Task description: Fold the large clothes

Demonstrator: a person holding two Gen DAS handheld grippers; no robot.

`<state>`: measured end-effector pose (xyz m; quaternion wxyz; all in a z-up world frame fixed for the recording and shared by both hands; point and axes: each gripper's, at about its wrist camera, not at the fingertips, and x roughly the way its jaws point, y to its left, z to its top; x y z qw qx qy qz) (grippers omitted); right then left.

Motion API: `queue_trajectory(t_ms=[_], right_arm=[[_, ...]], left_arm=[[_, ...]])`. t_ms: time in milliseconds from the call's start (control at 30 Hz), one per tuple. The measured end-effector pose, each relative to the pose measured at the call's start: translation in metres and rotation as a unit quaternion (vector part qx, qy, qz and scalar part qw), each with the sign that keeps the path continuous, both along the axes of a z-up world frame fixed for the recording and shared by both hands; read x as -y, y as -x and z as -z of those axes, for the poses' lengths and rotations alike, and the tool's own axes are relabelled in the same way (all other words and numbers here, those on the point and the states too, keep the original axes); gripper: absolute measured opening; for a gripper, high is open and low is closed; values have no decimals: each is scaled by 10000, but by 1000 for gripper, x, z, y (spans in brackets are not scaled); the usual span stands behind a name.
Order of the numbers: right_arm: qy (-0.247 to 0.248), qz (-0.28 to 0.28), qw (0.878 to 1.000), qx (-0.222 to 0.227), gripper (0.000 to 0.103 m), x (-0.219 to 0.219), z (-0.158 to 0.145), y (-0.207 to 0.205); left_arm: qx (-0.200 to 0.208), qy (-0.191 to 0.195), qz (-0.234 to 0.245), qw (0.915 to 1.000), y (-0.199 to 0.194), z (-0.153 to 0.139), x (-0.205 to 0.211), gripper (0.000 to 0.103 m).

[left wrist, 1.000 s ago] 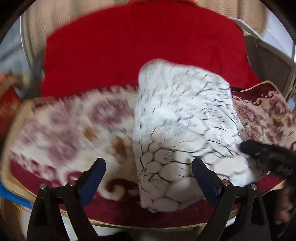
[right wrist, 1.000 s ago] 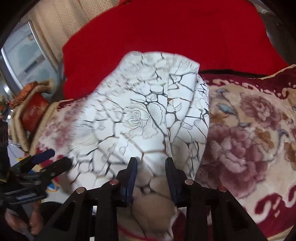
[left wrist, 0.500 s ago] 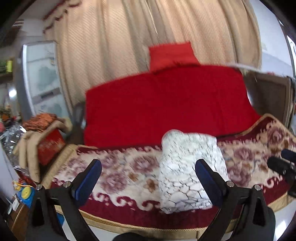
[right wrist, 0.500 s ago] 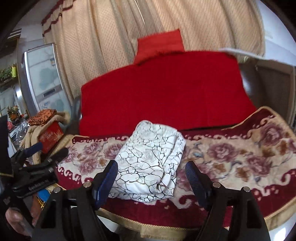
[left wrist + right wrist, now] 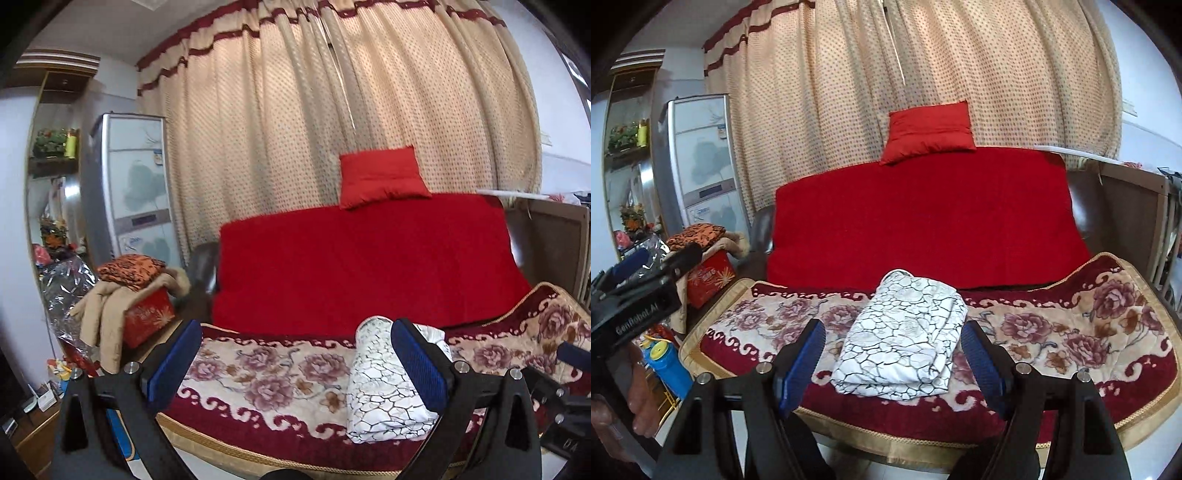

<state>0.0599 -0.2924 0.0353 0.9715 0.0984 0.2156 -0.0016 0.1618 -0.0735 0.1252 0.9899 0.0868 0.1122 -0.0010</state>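
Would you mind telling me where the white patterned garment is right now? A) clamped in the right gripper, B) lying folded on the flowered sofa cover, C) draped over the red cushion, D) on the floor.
B: the folded garment lies on the flowered sofa cover, free of both open grippers.

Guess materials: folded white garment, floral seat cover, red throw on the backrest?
Folded white garment: thin woven fabric, likely cotton or polyester; smooth matte face, crisp fold edges, printed dark crackle lines.
Floral seat cover: thick plush, probably velvet-like pile; soft blurred rose pattern, gold braided edging.
Red throw: looks like fleece or chenille; fine nubby texture, no sheen. Fibre content can't be told.
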Motion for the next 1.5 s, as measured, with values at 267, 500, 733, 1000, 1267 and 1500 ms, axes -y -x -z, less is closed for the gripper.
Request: queue_trajectory(t_ms=[267,500,733,1000,1267,1500], right_arm=[[-40,-5,10000,70,79,-13,-9,14],[1,68,9999,120,79,-16,-15,21],[3,134,9999,86,79,-19,-16,18],[87,166,9998,88,79,-26,-17,19],[181,196,9996,114,79,-34,-20,22],[176,224,9995,164,79,-37,-24,25]], left_arm=[[221,-112,-228,9994,20,-11,-9,102],[199,28,-234,9995,24,-16,-21,102],[144,53,-219,9996,21,-15,-27,102],[163,29,-160,9997,25,-14,-30,102],[215,48,-119,9997,32,-15,-34,102],[260,71,-80,9996,37,-16,-38,102]])
